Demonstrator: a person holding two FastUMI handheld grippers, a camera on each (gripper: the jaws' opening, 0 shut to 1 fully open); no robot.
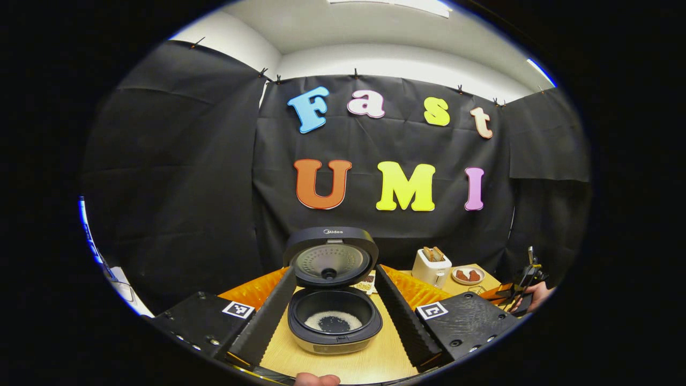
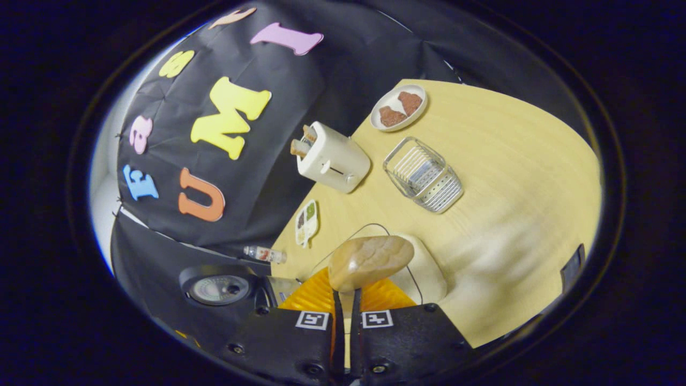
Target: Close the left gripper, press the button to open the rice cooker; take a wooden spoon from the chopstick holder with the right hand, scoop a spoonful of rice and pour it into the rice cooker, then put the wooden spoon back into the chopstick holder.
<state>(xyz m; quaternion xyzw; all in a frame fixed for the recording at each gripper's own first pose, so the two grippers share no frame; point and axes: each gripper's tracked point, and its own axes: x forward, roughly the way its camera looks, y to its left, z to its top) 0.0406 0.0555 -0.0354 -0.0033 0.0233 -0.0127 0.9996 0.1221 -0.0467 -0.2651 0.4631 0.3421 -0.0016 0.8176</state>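
in the left gripper view your left gripper (image 1: pixel 333 321) hangs released, its two fingers (image 1: pixel 265 321) spread wide to either side of the rice cooker (image 1: pixel 335 321), which sits at six o'clock on the wooden table (image 1: pixel 375 359) without touching either finger. the cooker's lid (image 1: pixel 330 256) stands up and open at its twelve o'clock, and a ring of white rice (image 1: pixel 333 321) lies in the dark inner pot. at the cooker's two o'clock you see a white toaster (image 1: pixel 431 267) with slices in its slots, and just beyond it at three o'clock a small plate (image 1: pixel 468 275) with brown pieces on it. far off at four o'clock of that view your other hand (image 1: pixel 536 295) holds the second tool. in the right gripper view your right gripper (image 2: pixel 347 300) is clenched, fingers drawn almost together and grasping the wooden spoon (image 2: pixel 371 261) by its handle, with the bowl of the spoon standing just past the fingertips at the view's centre, tilted toward two o'clock. whether it carries rice you cannot tell. beyond it the toaster (image 2: pixel 332 158) sits at twelve o'clock, a wire rack (image 2: pixel 423 174) at one o'clock and the plate (image 2: pixel 399 107) farther along, while the cooker's open lid (image 2: pixel 220 287) shows at nine o'clock.
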